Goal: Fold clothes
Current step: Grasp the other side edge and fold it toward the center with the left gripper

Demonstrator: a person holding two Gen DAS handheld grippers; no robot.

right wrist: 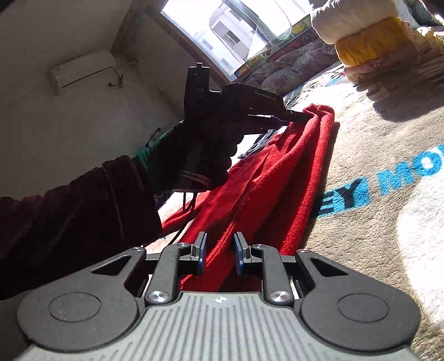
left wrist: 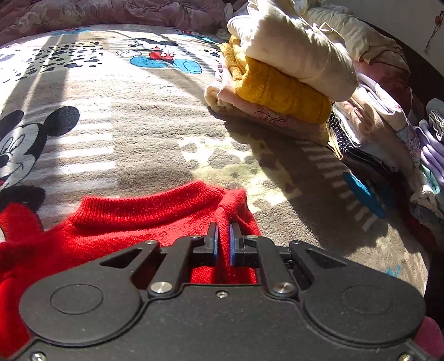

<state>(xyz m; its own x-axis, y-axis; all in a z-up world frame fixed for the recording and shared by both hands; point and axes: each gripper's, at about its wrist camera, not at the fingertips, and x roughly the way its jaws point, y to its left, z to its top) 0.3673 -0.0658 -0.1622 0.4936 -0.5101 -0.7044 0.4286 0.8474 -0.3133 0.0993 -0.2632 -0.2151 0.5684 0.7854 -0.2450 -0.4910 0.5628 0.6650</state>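
A red knit sweater (left wrist: 125, 222) lies partly on the Mickey Mouse blanket (left wrist: 144, 125), ribbed collar towards me. My left gripper (left wrist: 223, 232) is shut on a pinched ridge of its fabric beside the collar. In the right wrist view the red sweater (right wrist: 277, 180) hangs stretched in long folds between both grippers, just above the blanket (right wrist: 374, 138). My right gripper (right wrist: 219, 250) is shut on a thick bunch of its near end. At the far end, the left gripper (right wrist: 301, 118), held by a dark gloved hand (right wrist: 199, 155), pinches the other corner.
A pile of folded clothes, cream jacket (left wrist: 291, 50) over a mustard knit (left wrist: 280, 91), sits at the back right. More folded stacks (left wrist: 388, 144) line the right edge. A crumpled quilt (left wrist: 97, 11) lies beyond the blanket. A window (right wrist: 227, 30) and an air conditioner (right wrist: 83, 70) are behind the hand.
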